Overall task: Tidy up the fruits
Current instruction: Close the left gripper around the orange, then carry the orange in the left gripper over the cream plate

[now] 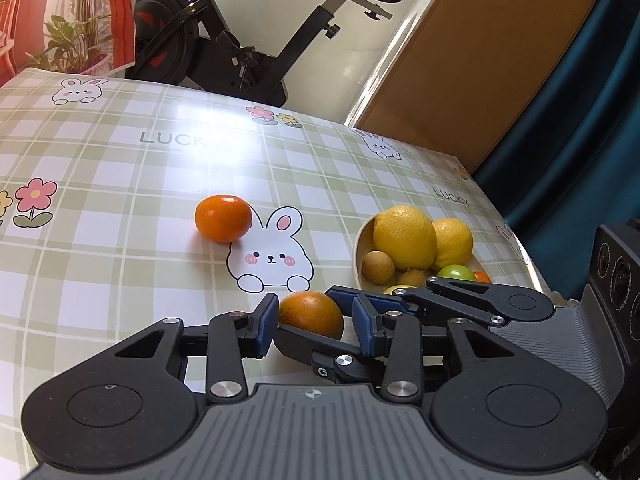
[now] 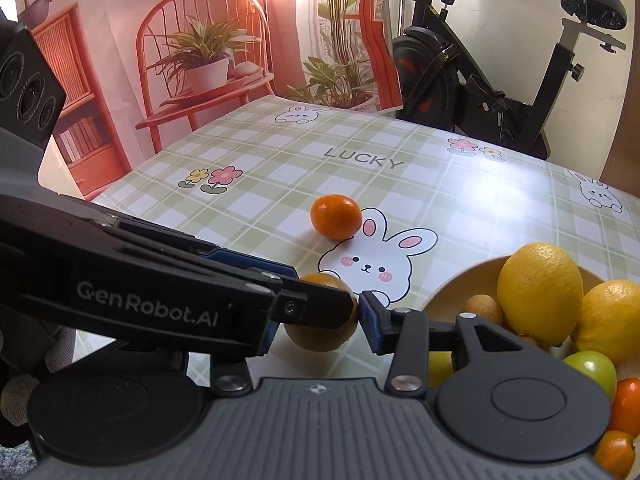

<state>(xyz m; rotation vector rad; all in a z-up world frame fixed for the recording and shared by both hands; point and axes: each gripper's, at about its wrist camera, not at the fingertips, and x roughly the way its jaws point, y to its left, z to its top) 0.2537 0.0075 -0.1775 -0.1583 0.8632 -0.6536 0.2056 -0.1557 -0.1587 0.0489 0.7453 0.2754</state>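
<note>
**A:** The left claw (image 1: 314, 320) sat low over the surface (image 1: 120, 160), fingers level. The near orange (image 1: 308, 312) lay right between them. The left pad touched the peel, but there was daylight on the right side, so that claw was released.

**B:** And the right claw (image 2: 320, 326) reached in crosswise from the left claw's right! One of its fingers was behind that same orange and one in front. Its right pad (image 2: 370, 322) met the fruit, while the other was hidden under the left claw. I couldn't tell whether it was clenched.

**A:** It was crowded in there, with the two claws overlapping at the fruit.

**B:** There was plenty of room ahead, though. A second orange (image 1: 223, 218) rested ahead and a little left of the left claw, well apart. Beyond it was open checked cloth all the way to the far edge, where an exercise bike (image 1: 240, 52) stood.

**A:** The right was tighter. The bowl (image 1: 358, 248) sat just ahead-right of the left claw, holding two lemons (image 1: 404, 236) and smaller fruits. The surface's right edge ran close behind it, against a blue curtain (image 1: 580, 120).
</note>
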